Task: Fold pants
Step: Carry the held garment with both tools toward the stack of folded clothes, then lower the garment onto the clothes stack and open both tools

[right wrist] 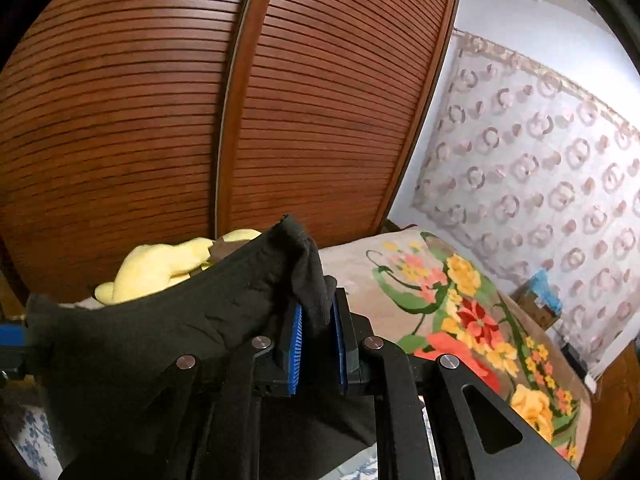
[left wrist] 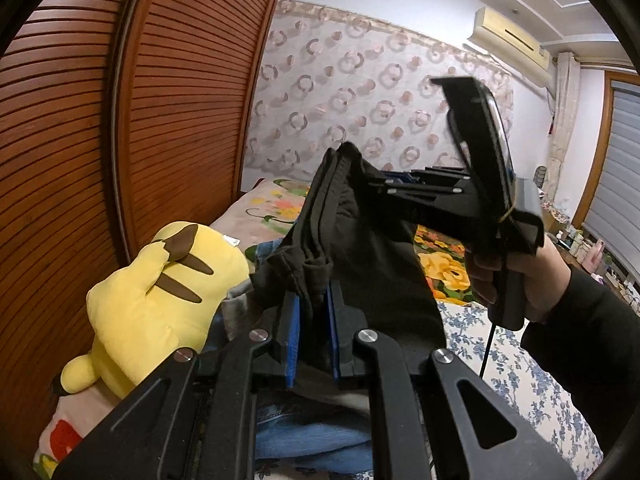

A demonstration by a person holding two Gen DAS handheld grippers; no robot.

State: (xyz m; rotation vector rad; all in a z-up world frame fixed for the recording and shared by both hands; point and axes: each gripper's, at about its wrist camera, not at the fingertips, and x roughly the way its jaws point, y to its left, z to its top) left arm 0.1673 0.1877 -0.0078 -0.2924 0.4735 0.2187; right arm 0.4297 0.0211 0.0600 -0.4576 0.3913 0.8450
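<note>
Black pants [left wrist: 360, 240] hang in the air above the bed, stretched between both grippers. My left gripper [left wrist: 313, 312] is shut on a bunched edge of the pants between its blue pads [left wrist: 293, 332]. My right gripper shows in the left wrist view [left wrist: 380, 182] on the right, held by a hand, clamped on the other end of the same edge. In the right wrist view the right gripper [right wrist: 318, 332] is shut on the pants [right wrist: 180, 320], which stretch away to the left. The lower part of the pants is hidden below the grippers.
A yellow plush toy [left wrist: 160, 292] lies at the left beside a brown slatted wardrobe [left wrist: 120, 120]. A floral blanket [right wrist: 460, 312] and a blue-flowered sheet [left wrist: 500, 360] cover the bed. Blue jeans [left wrist: 312, 436] lie under the left gripper. A patterned curtain [left wrist: 360, 100] hangs behind.
</note>
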